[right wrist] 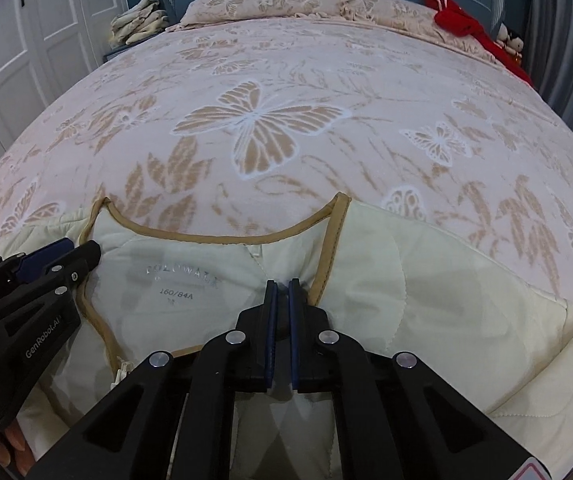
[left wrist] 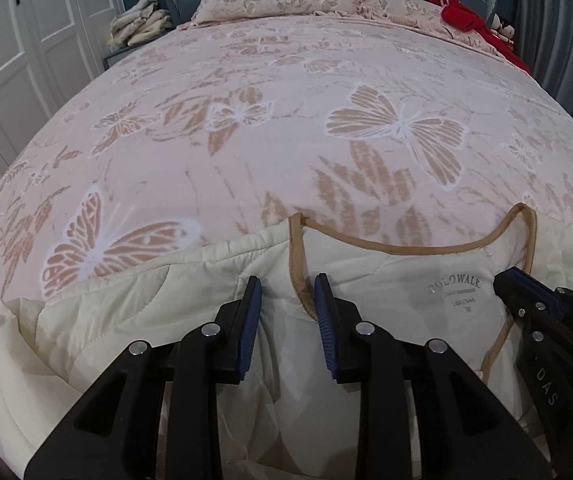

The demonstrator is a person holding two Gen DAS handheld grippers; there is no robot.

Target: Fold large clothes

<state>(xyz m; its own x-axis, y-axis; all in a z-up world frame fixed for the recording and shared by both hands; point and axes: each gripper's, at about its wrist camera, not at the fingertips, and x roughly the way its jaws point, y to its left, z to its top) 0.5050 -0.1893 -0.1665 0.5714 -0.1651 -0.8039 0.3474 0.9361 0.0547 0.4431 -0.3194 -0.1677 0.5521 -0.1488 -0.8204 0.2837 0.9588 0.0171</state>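
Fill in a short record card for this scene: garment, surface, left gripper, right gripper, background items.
garment: cream quilted jacket with tan-trimmed collar, lying inside up, size label showing
surface: bed with pink butterfly-print cover
left gripper: left gripper jaws apart, astride the collar's left edge, fabric between them
right gripper: right gripper shut on the jacket beside the collar's right edge
background items: two pillows, red cloth, white wardrobe doors

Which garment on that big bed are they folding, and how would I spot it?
Start at the pink butterfly bedspread; at its near edge lies the cream quilted jacket. Unlike the red clothes by the pillows, it has tan neckline trim and a printed size label inside.
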